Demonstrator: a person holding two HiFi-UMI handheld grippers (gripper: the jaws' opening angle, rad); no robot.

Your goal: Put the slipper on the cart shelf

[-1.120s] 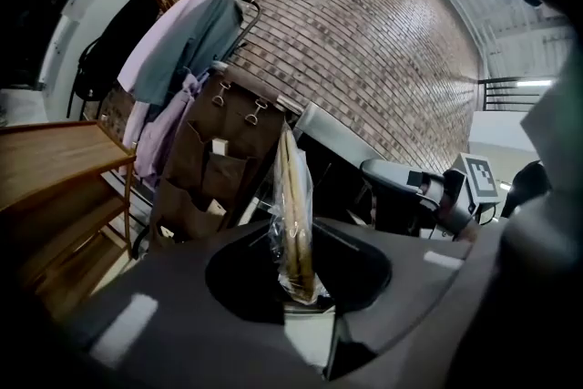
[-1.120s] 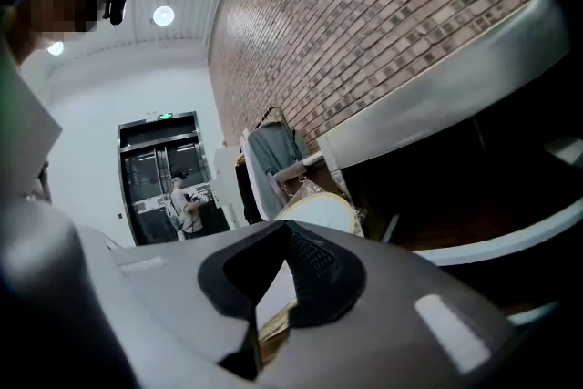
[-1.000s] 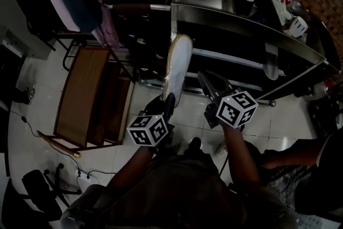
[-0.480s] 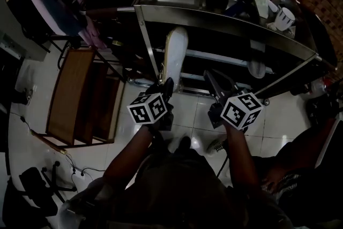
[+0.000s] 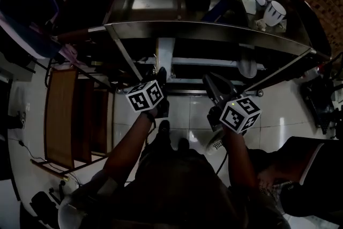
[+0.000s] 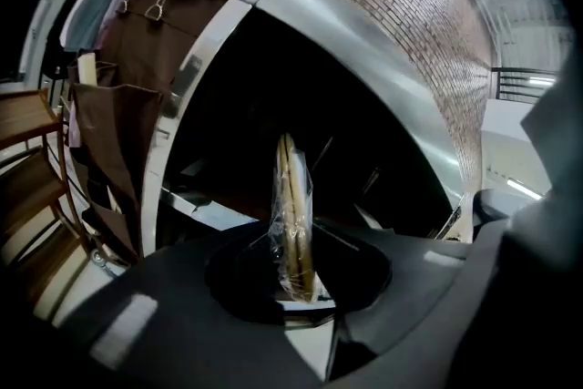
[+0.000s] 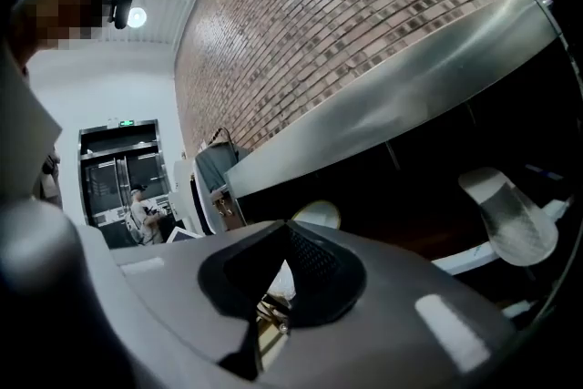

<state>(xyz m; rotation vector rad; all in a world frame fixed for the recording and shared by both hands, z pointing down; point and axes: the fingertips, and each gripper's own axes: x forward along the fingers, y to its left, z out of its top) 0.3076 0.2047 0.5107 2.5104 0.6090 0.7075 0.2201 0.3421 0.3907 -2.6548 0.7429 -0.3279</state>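
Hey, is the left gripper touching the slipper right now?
Touching. In the left gripper view, the left gripper has its jaws closed on the plastic-wrapped slipper, which stands edge-on between them.

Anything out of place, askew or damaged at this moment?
Nothing looks spilled or damaged. Two small oddities: the left gripper holds the plastic-wrapped slipper on edge, not flat, and a second slipper on the cart shelf appears to overhang its front rail.
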